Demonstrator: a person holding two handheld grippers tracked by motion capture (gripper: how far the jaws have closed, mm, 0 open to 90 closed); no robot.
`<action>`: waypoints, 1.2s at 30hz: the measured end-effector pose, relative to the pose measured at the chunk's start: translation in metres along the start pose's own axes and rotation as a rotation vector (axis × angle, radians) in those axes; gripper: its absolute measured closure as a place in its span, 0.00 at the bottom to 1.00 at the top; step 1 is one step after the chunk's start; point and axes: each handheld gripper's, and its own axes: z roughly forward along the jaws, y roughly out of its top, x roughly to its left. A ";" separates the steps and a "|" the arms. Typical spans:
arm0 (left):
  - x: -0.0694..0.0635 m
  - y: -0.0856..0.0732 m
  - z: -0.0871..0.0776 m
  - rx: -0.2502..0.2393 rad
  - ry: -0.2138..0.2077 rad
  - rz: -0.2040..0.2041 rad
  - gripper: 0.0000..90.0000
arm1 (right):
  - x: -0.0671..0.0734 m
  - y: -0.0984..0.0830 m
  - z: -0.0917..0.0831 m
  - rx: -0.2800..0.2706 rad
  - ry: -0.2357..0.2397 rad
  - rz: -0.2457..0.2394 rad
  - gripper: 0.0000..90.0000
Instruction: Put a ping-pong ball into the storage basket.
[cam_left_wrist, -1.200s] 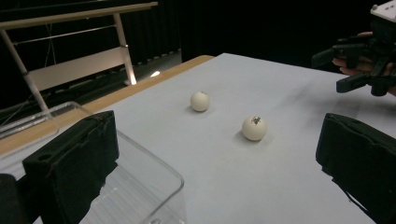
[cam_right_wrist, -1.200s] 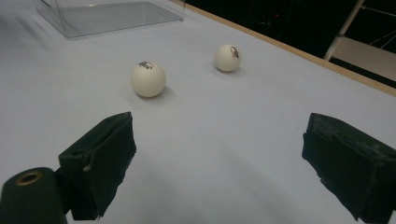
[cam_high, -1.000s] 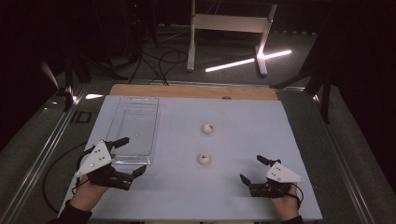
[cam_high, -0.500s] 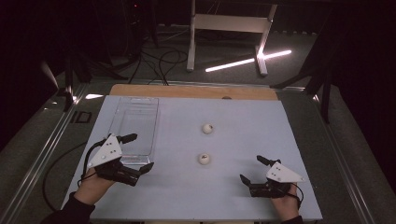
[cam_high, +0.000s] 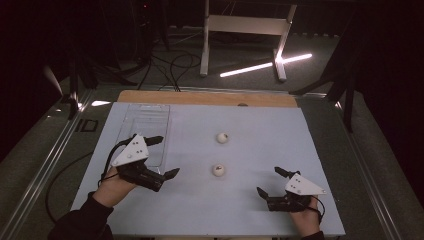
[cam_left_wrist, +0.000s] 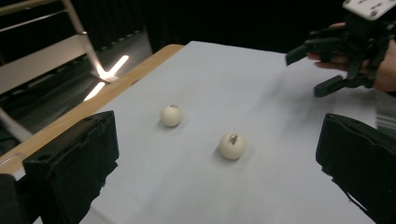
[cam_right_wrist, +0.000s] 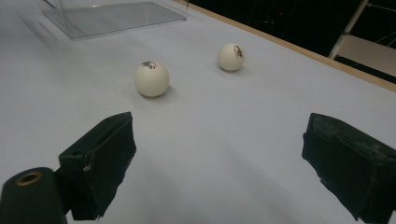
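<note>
Two white balls with dark marks lie on the pale sheet: a far ball (cam_high: 222, 137) (cam_left_wrist: 171, 115) (cam_right_wrist: 230, 57) and a near ball (cam_high: 218, 170) (cam_left_wrist: 232, 145) (cam_right_wrist: 151, 78). My left gripper (cam_high: 166, 156) is open over the near right corner of the clear tray (cam_high: 145, 125), its jaws pointing right toward the balls. My right gripper (cam_high: 268, 181) rests open near the front right, right of the near ball, with nothing between its jaws. In the left gripper view the right gripper (cam_left_wrist: 345, 51) shows at the upper right.
The pale sheet (cam_high: 260, 130) covers a table with a wooden strip (cam_high: 200, 97) along its far edge. The clear tray (cam_right_wrist: 116, 16) stands at the left. Beyond the table are a metal stand (cam_high: 245, 25), cables and a light strip on the floor.
My left gripper has moved forward and to the right, from the front left corner to the tray's near right corner. The right gripper and both balls have stayed put.
</note>
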 end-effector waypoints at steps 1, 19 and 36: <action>0.000 0.002 0.002 0.012 0.004 -0.013 0.01 | 0.000 0.000 0.000 -0.001 0.000 0.000 0.10; -0.011 0.022 0.040 0.103 -0.098 0.005 0.01 | 0.000 0.000 -0.001 -0.007 0.004 0.002 0.10; -0.017 0.021 0.082 0.166 -0.174 0.004 0.01 | -0.001 0.000 -0.001 -0.008 0.009 0.006 0.10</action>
